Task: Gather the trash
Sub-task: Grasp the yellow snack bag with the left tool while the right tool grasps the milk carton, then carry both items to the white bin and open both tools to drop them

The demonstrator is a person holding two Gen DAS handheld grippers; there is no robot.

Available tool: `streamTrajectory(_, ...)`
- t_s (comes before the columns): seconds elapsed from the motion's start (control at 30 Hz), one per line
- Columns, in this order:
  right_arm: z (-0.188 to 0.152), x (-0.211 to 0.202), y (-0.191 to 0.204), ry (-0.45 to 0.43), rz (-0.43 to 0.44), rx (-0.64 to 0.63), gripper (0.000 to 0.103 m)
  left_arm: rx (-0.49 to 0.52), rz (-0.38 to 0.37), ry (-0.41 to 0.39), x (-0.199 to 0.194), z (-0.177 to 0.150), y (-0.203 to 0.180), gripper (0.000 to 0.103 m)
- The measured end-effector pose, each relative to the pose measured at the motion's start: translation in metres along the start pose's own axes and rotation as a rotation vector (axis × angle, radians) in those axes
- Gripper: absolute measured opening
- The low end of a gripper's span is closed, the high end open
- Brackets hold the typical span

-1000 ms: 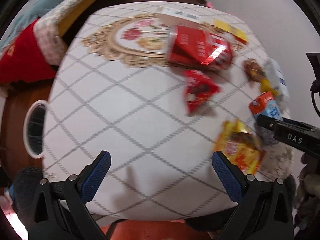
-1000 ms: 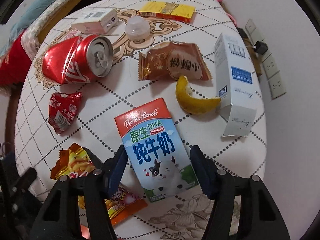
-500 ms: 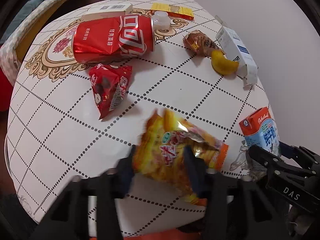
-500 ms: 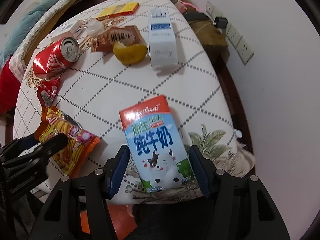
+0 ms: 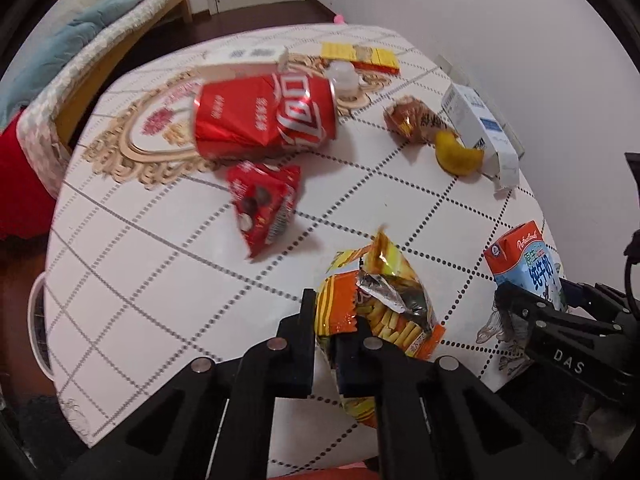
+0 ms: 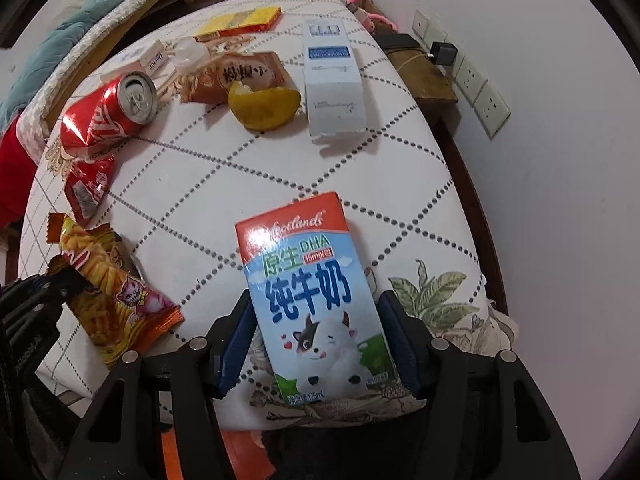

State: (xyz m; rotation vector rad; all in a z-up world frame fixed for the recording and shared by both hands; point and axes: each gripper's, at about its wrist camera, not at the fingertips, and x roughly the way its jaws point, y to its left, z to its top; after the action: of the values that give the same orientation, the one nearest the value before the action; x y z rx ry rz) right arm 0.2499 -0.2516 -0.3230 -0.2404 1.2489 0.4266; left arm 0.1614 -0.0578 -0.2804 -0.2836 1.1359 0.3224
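Note:
My left gripper [image 5: 326,330] is shut on an orange and yellow snack bag [image 5: 384,304] at the table's near edge; the bag also shows in the right wrist view [image 6: 112,288]. My right gripper [image 6: 316,340] is shut on a blue and white milk carton [image 6: 312,300], held above the near right edge; the carton also shows in the left wrist view [image 5: 524,264]. On the table lie a crushed red can [image 5: 264,116], a red snack wrapper [image 5: 264,200], a brown wrapper [image 6: 240,76] and a yellow fruit peel [image 6: 264,106].
The round table [image 5: 160,280] has a white patterned cloth. A white and blue box [image 6: 334,80], a yellow flat box [image 6: 240,22], a small white box [image 6: 154,56] and a clear cup [image 6: 188,52] lie at the far side. A bed [image 5: 80,40] stands far left; a wall with sockets [image 6: 480,92] is at the right.
My left gripper moved right to the snack bag and shut on it. My right gripper lifted the milk carton up and back toward the table's near edge.

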Motion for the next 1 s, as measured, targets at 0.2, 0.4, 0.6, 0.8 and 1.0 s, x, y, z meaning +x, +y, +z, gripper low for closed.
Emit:
streamTrajectory(0.2,-0.004,-0.023,0.011,-0.067,0.024,0.000,0.057,-0.008,0.051,-0.078,-0.036,0.001,0.017,0.004)
streamTrajectory(0.4,0.002,-0.069,0.041,-0.154,0.097,-0.022,0.056,-0.058,0.110,-0.188,-0.089,0.010,0.057,0.004)
streamTrajectory(0.6,0.018,-0.112,0.106,-0.221,0.211,-0.109,0.056,-0.141,0.179,-0.276,-0.143,0.015,0.123,0.004)
streamTrajectory(0.8,0.037,-0.143,0.214,-0.261,0.337,-0.268,0.056,-0.250,0.315,-0.341,-0.184,0.012,0.213,0.004)
streamTrajectory(1.0,0.046,-0.146,0.344,-0.254,0.433,-0.433,0.056,-0.378,0.434,-0.355,-0.201,-0.002,0.303,0.004)
